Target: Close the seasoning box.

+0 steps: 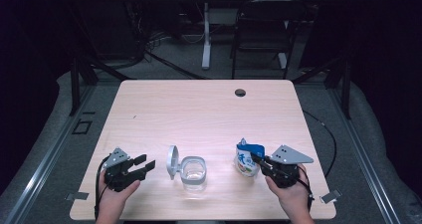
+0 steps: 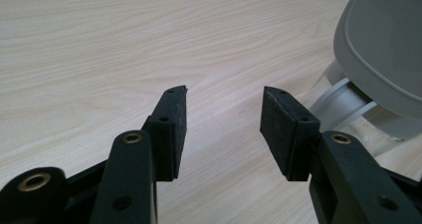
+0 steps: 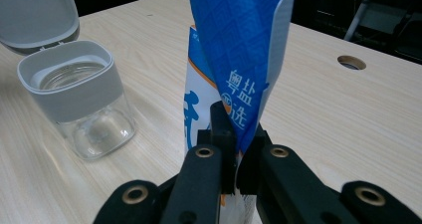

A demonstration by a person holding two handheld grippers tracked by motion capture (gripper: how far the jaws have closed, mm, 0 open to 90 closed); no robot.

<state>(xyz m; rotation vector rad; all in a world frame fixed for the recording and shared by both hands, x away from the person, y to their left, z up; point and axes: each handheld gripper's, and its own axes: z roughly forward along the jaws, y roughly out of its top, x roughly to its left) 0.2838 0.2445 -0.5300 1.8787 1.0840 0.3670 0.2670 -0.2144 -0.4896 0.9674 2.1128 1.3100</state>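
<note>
A blue and white salt bag point(image 1: 245, 158) stands upright on the table, right of centre near the front. My right gripper point(image 1: 259, 159) is shut on it; in the right gripper view the black jaws pinch the bag's folded blue top point(image 3: 244, 59). A clear glass jar point(image 1: 193, 172) with a grey collar and its hinged grey lid point(image 1: 172, 161) flipped open sits left of the bag, also seen as the jar point(image 3: 79, 102). My left gripper point(image 1: 145, 164) rests open near the front left, its pads point(image 2: 175, 129) apart over bare wood, with the jar's lid point(image 2: 383, 45) just to its right.
The light wooden table point(image 1: 199, 109) has a round cable hole point(image 1: 240, 92) near its far edge. Beyond the table stand a black chair point(image 1: 261, 35) and a white desk leg point(image 1: 206, 35) on the dark floor.
</note>
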